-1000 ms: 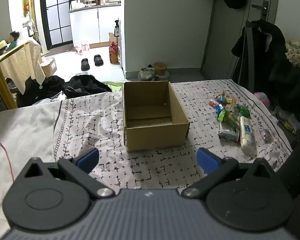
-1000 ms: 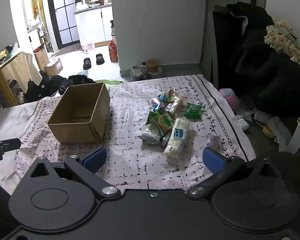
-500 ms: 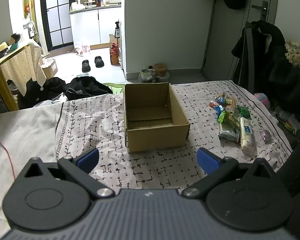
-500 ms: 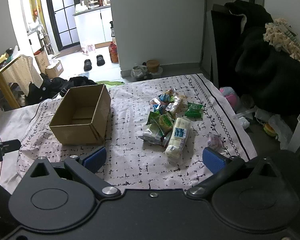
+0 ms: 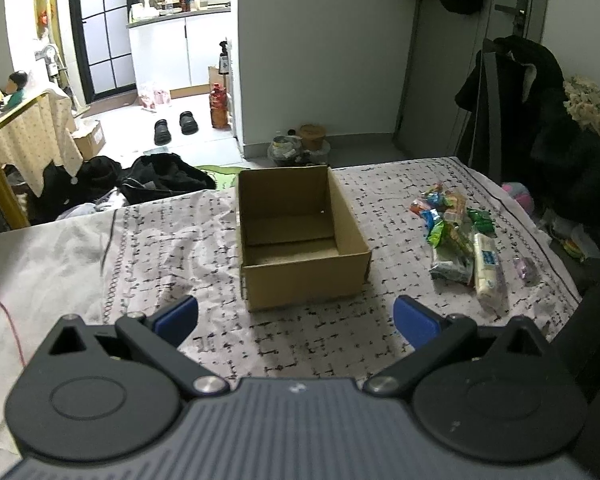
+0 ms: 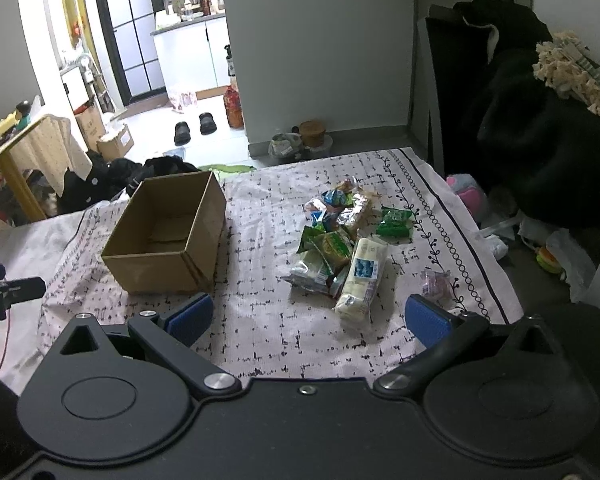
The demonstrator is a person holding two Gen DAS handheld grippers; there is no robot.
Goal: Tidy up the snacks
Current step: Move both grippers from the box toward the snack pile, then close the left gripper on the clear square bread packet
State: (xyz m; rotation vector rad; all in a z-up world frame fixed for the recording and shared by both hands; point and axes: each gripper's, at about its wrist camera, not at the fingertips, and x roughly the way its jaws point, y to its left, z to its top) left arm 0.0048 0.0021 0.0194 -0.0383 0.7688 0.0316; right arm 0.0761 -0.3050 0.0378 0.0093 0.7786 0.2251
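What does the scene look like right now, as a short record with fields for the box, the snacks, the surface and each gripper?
box: open cardboard box, nothing visible inside, left of the snacks
snacks: pile of wrapped packets on the cloth, none in the box; a long white packet nearest, a small pink packet apart at right
surface: patterned cloth
left gripper: open, holding nothing, facing the box
right gripper: open, holding nothing, facing the snacks

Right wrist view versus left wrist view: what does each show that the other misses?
Only the right wrist view shows the left gripper's fingers at its left edge, beside the bedsheet. Only the left wrist view shows the door handle. Both share the empty cardboard box, the pile of snack packets, and each camera's own open, empty gripper: left gripper, right gripper.
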